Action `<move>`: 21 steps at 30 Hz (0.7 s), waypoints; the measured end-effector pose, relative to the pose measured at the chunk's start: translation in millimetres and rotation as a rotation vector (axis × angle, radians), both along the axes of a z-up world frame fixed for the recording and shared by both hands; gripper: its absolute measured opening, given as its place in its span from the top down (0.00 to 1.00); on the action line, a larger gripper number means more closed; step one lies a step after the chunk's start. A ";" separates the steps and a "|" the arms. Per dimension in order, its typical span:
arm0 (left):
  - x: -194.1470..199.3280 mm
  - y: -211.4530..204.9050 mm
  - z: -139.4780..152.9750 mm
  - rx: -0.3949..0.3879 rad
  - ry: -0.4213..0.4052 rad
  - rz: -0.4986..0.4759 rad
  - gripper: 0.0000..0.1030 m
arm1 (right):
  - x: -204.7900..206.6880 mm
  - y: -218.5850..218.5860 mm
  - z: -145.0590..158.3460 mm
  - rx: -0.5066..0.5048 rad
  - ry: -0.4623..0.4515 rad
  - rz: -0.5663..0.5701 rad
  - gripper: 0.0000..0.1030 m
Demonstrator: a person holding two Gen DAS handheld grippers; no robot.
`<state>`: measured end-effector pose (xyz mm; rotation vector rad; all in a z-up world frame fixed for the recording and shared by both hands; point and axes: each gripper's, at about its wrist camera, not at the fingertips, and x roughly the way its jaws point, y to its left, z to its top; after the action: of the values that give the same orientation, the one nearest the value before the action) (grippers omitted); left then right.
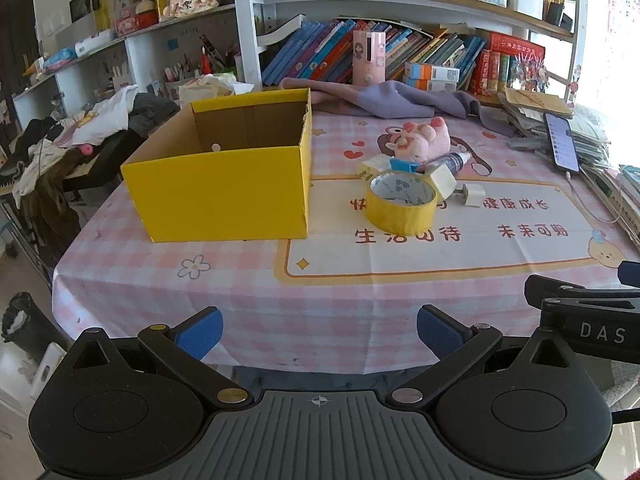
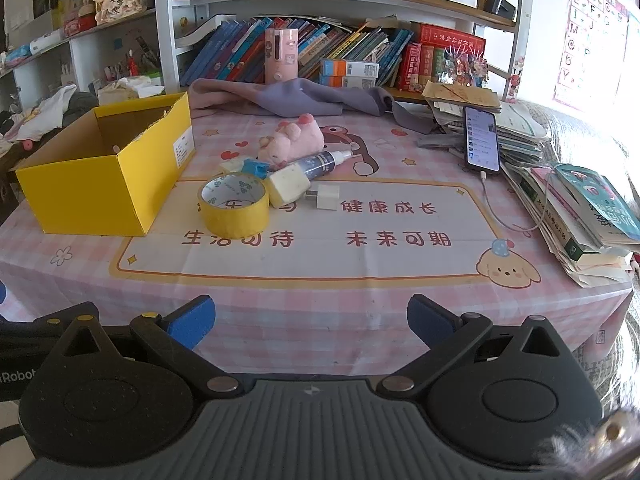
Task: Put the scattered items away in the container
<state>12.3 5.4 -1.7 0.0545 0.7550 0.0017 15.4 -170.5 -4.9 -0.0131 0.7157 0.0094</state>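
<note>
my left tool (image 1: 319,332) hangs over the near edge of the worktop (image 1: 400,292), blue pads wide apart, nothing between them. my right tool (image 2: 311,322) is the same: wide, nothing held, over the near edge. in the left view the right tool's black body shows at the right edge with "das" printed on it; in the right view the left one's body at the left edge reads "robot", cut off.

the yellow cardboard box (image 1: 224,196) sits at the left side of the worktop, top open, with a white label on its right end wall (image 2: 182,150), print too small to read. just right of the box stands the yellow tape roll (image 2: 234,206), lying flat, hole up, with small blue logos on its inner core, unreadable. behind it, touching, a cream block (image 2: 287,184), a blue clip (image 2: 254,169), a dark spray bottle (image 2: 320,162) on its side and a pink plush (image 2: 290,142). a white charger plug (image 2: 326,197) lies just right of the block.

the tablecloth prints red chinese characters, "健康成长" and "未来可期" readable, others part hidden by the tape. a phone (image 2: 482,142) leans on a book pile at the right edge, cable attached. a wall chart at far right shows alphabet letters.

the near strip of the worktop in front of both tools is bare cloth.
</note>
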 end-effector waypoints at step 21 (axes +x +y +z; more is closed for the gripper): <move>5.4 5.0 -3.3 -0.008 0.026 -0.024 0.00 | 6.6 7.7 -3.9 -0.001 0.019 -0.010 0.00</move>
<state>17.7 10.4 -5.0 0.0564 0.7799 -0.0252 22.0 -162.8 -8.8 -0.0106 0.7353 -0.0009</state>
